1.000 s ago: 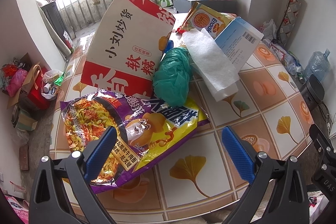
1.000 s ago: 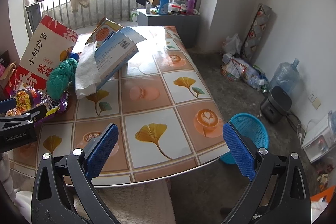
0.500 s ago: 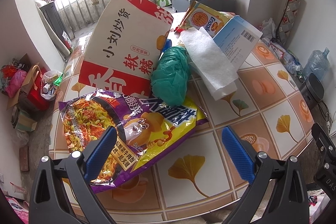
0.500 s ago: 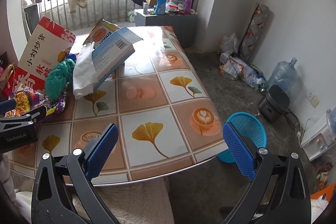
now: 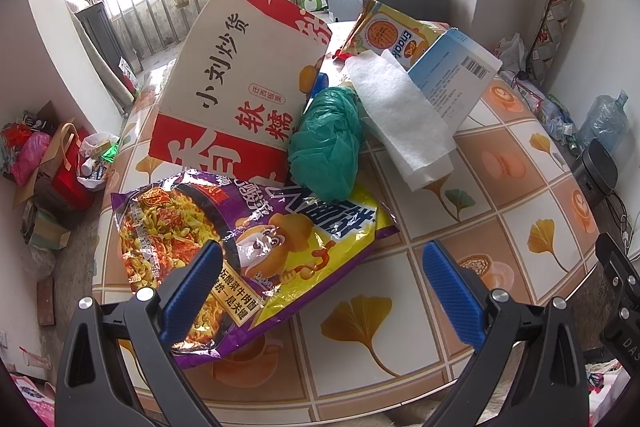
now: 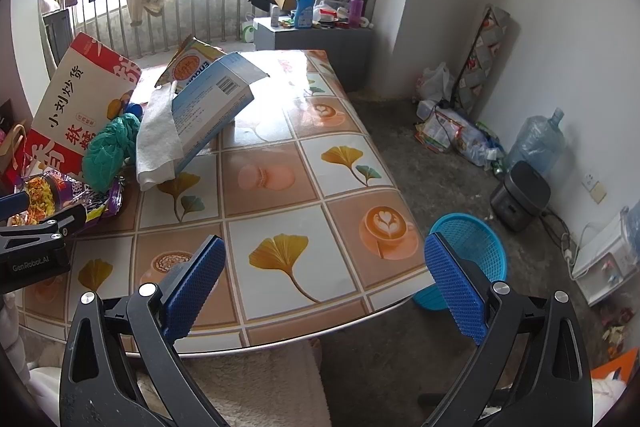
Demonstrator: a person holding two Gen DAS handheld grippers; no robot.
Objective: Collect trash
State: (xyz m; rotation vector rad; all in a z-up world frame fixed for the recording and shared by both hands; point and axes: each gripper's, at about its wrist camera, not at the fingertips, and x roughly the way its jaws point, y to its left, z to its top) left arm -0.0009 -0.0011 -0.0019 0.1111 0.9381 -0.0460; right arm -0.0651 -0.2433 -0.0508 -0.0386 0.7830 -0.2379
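A pile of trash covers the left part of the tiled table: a purple-and-yellow noodle bag, a crumpled green plastic bag, a big red-and-cream snack box, a white tissue, a light blue carton and a yellow snack packet. My left gripper hovers open just above the noodle bag's near edge. My right gripper is open over the table's front edge, holding nothing. A blue mesh basket stands on the floor at the table's right corner.
Right of the table lie a black cooker, a water jug and floor litter. A grey cabinet with bottles stands behind. Bags and boxes crowd the floor at the left. The left gripper's body shows in the right wrist view.
Both grippers stay open. The views shifted only slightly; the right gripper drifted a little, bringing more of the blue basket into sight.
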